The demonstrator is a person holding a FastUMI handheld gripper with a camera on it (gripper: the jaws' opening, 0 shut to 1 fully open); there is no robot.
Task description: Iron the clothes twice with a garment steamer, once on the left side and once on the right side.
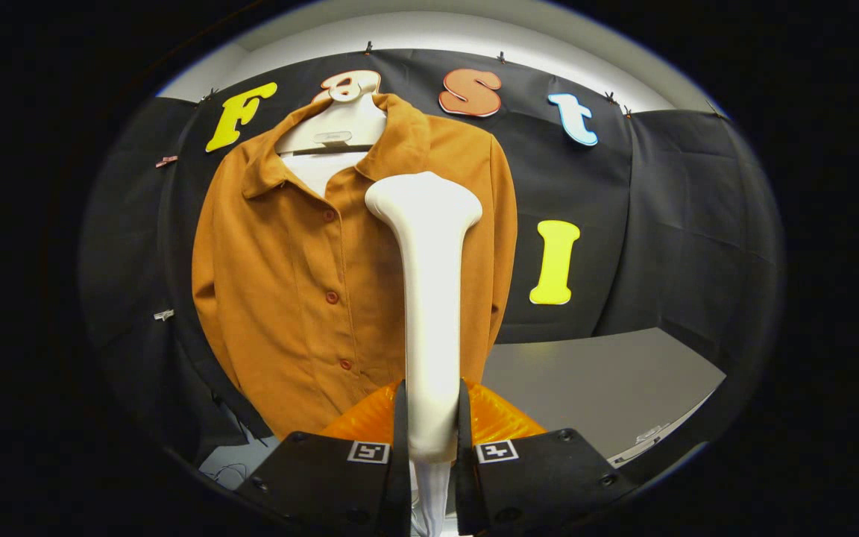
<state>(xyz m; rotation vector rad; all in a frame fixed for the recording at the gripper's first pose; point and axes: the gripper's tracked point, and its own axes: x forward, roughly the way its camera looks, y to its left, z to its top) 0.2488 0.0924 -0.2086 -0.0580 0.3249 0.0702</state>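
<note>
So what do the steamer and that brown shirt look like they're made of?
The steamer, held upright between both fingers of the gripper, looks like smooth cream plastic: it shows a soft sheen and rounded moulded edges. The shirt looks like matte woven fabric, possibly brushed or suede-like; it drapes in soft folds without shine.

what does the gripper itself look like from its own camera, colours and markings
The gripper has two black, blocky halves, each tipped with a thin black finger. Each half carries a small square black-and-white marker near its inner edge, and round screw recesses dot the black housings.
</note>
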